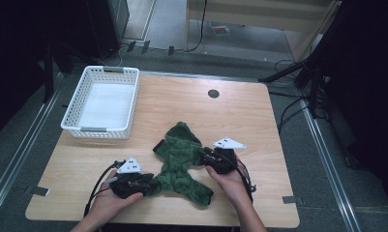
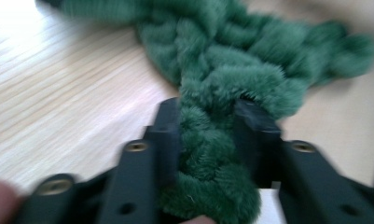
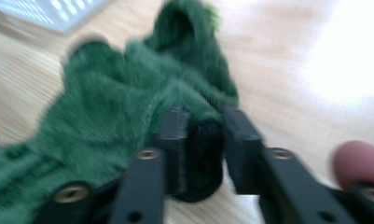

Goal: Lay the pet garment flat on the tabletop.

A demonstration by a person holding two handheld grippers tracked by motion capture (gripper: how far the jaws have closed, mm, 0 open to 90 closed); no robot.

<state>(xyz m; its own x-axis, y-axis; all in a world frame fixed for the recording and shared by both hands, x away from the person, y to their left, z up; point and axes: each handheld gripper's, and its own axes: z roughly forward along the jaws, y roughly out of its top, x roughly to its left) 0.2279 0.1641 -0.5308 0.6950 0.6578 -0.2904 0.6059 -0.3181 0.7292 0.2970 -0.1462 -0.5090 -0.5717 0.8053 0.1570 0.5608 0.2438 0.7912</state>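
A white plastic basket point(image 1: 104, 102) with perforated, lattice-like walls and a rounded rectangular rim sits at the far left corner of the table point(image 1: 240, 121), its left side close to the table's left edge. The table is a pale wood-grain rectangle with rounded corners and a small dark round hole point(image 1: 213, 94) near the middle of its far edge; most of its far half and its right side are bare. Near the front edge, left of centre, the left tool point(image 1: 145, 182) lies low over the wood in the person's left hand point(image 1: 115, 199), with a grey three-cornered plate on top. In the left gripper view its black jaws stand partly closed and press on a thick fold of a green knitted garment point(image 2: 231, 60), fluffy and cable-patterned. That garment point(image 1: 182, 162) lies spread in the middle of the front half of the table, one limb reaching toward the front edge. At its right side the right tool point(image 1: 204, 157), held in the right hand point(image 1: 230, 181), points left; the right gripper view shows its jaws partly closed on a dark ribbed cuff point(image 3: 204, 154) of the garment.
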